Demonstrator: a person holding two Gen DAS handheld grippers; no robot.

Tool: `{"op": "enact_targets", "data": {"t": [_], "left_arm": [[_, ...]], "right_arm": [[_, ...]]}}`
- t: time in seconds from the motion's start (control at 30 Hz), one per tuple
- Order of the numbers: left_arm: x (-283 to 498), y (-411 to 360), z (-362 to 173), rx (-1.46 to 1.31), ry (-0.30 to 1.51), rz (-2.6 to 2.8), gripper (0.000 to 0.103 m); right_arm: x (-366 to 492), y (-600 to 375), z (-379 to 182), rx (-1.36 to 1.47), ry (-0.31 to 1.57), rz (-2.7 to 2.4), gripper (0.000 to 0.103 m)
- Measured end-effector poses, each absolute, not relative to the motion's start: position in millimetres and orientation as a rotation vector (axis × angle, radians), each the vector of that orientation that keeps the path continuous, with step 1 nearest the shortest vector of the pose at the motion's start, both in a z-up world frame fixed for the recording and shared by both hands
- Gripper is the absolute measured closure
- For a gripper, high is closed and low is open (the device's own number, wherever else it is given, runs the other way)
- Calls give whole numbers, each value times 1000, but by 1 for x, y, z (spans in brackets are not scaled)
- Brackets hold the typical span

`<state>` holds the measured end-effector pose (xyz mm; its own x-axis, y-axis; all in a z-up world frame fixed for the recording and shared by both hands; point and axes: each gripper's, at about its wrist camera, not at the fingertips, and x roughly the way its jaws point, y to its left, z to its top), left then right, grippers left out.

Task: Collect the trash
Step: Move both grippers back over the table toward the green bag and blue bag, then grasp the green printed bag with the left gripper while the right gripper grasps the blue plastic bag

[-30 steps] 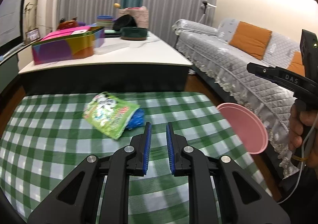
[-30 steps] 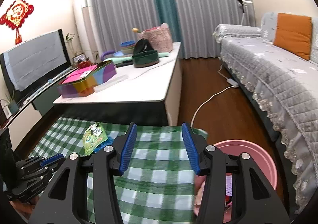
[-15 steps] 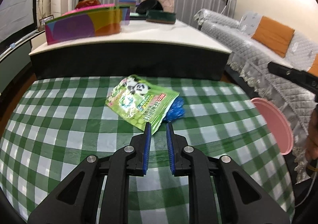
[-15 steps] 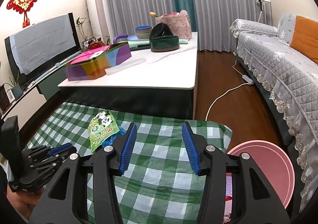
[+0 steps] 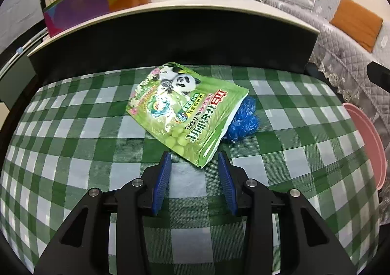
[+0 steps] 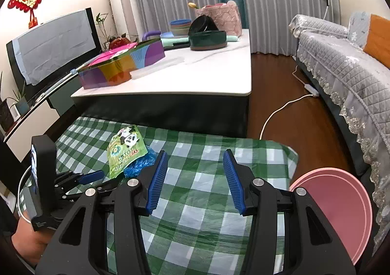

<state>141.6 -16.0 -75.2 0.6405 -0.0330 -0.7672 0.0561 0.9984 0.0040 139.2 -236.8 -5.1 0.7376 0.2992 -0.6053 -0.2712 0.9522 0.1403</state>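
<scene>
Jaws of the left gripper are seen spread apart in the left wrist view, nothing being held between them. A green snack bag printed with a panda is laid flat on the green checked cloth directly ahead of the jaws, its near corner reaching into the gap between the blue fingertips; whether it is touched by either pad cannot be told. A crumpled blue plastic piece is tucked under the bag's right edge, ahead and right of the right-hand jaw. A pink bin is seen far to the right of the jaws, past the cloth's edge, and a low white table is placed beyond the bag. In the right wrist view, the right gripper is held above the cloth with its jaws spread wide and empty. The snack bag and the blue plastic piece are seen ahead and left of the left-hand jaw, well apart from it. The left gripper is seen farther left, pointed at the bag's near end. The pink bin is placed right of the right-hand jaw, beside the cloth.
</scene>
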Motion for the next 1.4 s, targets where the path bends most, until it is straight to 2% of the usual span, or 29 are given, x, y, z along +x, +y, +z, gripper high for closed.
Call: {"op": "enact_targets", "data": {"t": [0.2, 0.23, 0.37, 0.73, 0.87, 0.97, 1.1, 1.17, 1.27, 1.3, 1.33, 1.4], "left_arm": [[146, -16, -72, 16, 857, -43, 65], [146, -15, -72, 14, 854, -43, 76], [146, -10, -69, 5, 839, -34, 100], [135, 21, -59, -85, 767, -11, 103], [138, 38, -59, -144, 766, -9, 103], [143, 49, -59, -177, 768, -6, 102], [155, 66, -59, -210, 770, 1, 102], [163, 75, -58, -224, 766, 4, 99], [176, 85, -56, -235, 757, 0, 79], [181, 86, -55, -237, 755, -4, 69], [186, 87, -55, -235, 754, -12, 64], [195, 88, -55, -233, 755, -28, 62]], "right_arm": [[146, -218, -17, 37, 698, 375, 55], [147, -213, -20, 33, 704, 391, 55], [148, -194, -32, 13, 729, 455, 55], [168, -151, -66, -2, 825, 543, 54], [176, -139, -73, -4, 846, 555, 45], [181, -133, -78, -24, 861, 549, 39], [186, -130, -84, -32, 881, 540, 39], [189, -128, -84, -36, 883, 534, 39], [193, -127, -85, -37, 889, 528, 39], [194, -127, -86, -38, 891, 528, 39], [195, -126, -86, -38, 895, 525, 39], [197, -126, -87, -33, 903, 528, 46]]}}
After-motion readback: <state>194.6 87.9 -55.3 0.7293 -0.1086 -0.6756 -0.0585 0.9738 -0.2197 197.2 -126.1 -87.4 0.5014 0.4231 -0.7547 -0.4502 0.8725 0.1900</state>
